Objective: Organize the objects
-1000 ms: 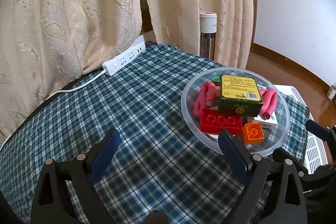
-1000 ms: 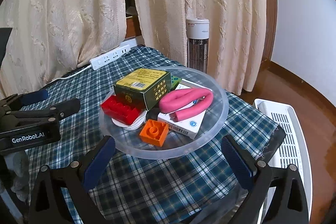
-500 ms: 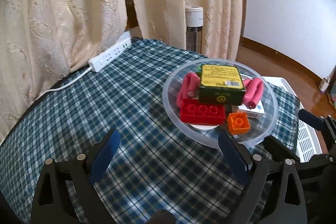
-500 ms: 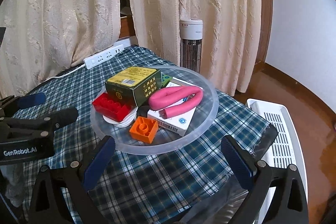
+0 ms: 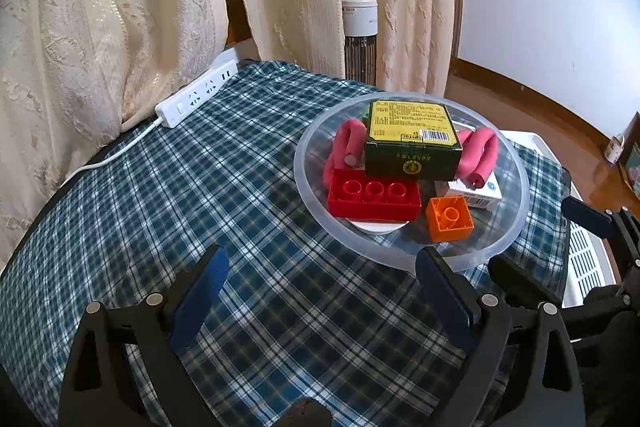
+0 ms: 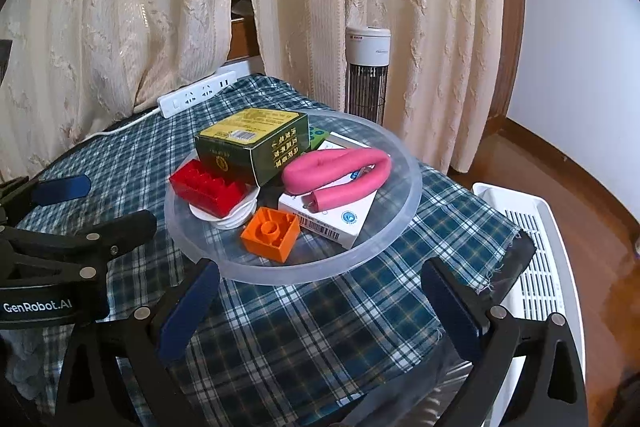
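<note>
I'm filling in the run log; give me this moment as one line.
left gripper: open, empty | right gripper: open, empty | clear bowl: holds green box, red brick, orange brick, pink tube

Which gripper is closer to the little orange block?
Right, probably. The right gripper sits just in front of the orange block, at the bowl's near rim. The left gripper hangs off to the block's side, over the checked cloth. Both are open.
</note>
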